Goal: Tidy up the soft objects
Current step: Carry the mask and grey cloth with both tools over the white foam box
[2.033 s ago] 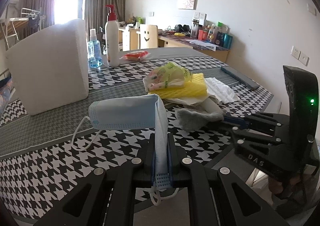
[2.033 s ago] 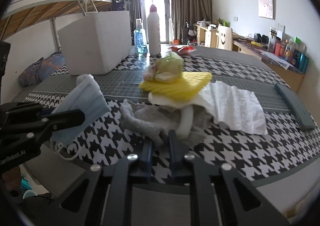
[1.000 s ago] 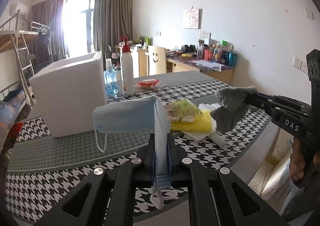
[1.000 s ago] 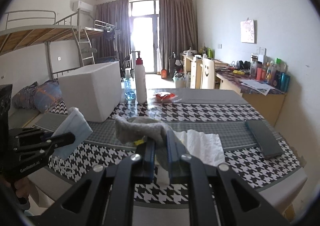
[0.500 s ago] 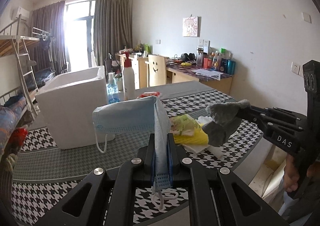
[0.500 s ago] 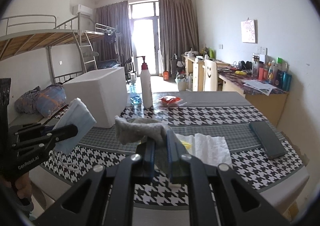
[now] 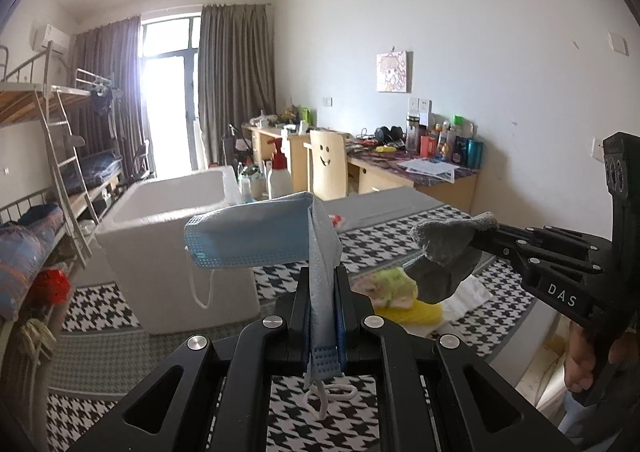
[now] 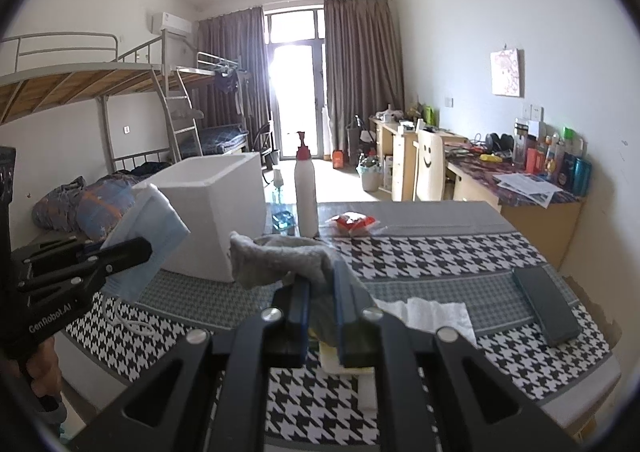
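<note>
Between the left gripper (image 7: 323,292) fingers sits a blue face mask (image 7: 256,238), clamped at its folded edge, body fanning up and left, ear loop dangling below. Right gripper (image 8: 322,296) pinches a grey sock (image 8: 280,258) that drapes left over its fingertips. Both grippers are held above the houndstooth table (image 8: 440,252), angled slightly down, fingers pressed together on the fabric; white foam box (image 7: 172,252) sits beyond the mask, yellow cloth (image 7: 420,312) and white tissue (image 8: 432,314) lie on the table below.
</note>
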### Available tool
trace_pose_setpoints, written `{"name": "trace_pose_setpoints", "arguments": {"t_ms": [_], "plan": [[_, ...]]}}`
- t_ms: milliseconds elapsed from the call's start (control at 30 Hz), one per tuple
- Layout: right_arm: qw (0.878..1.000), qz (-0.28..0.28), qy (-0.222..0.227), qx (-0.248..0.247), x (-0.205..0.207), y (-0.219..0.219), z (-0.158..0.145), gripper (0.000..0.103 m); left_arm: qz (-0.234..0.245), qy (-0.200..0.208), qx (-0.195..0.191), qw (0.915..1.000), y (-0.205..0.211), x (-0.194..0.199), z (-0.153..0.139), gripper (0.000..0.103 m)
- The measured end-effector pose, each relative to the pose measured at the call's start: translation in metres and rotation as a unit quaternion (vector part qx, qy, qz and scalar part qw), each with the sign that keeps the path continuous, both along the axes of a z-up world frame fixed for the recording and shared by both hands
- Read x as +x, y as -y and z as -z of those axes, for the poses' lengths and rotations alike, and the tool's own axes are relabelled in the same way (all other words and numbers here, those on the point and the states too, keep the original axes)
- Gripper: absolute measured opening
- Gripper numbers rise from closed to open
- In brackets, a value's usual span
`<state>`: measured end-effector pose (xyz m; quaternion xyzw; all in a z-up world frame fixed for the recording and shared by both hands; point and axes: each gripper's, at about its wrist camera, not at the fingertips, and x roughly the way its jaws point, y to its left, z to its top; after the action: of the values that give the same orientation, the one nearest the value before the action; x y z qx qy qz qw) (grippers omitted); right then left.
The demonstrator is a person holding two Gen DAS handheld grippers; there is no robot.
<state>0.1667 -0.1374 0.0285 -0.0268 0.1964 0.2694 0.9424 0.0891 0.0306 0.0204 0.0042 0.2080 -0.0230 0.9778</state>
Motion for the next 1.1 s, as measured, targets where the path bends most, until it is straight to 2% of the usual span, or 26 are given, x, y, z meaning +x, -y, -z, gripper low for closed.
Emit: {"name": "trace_pose_setpoints", "arguments": {"t_ms": [1100], "plan": [[0.999,-0.022,0.028,0.015,0.026,-0.038,-0.051,0.013,-0.052,0.059,0.032,0.9964,-0.023,0.034,-0.051,0.01]]}}
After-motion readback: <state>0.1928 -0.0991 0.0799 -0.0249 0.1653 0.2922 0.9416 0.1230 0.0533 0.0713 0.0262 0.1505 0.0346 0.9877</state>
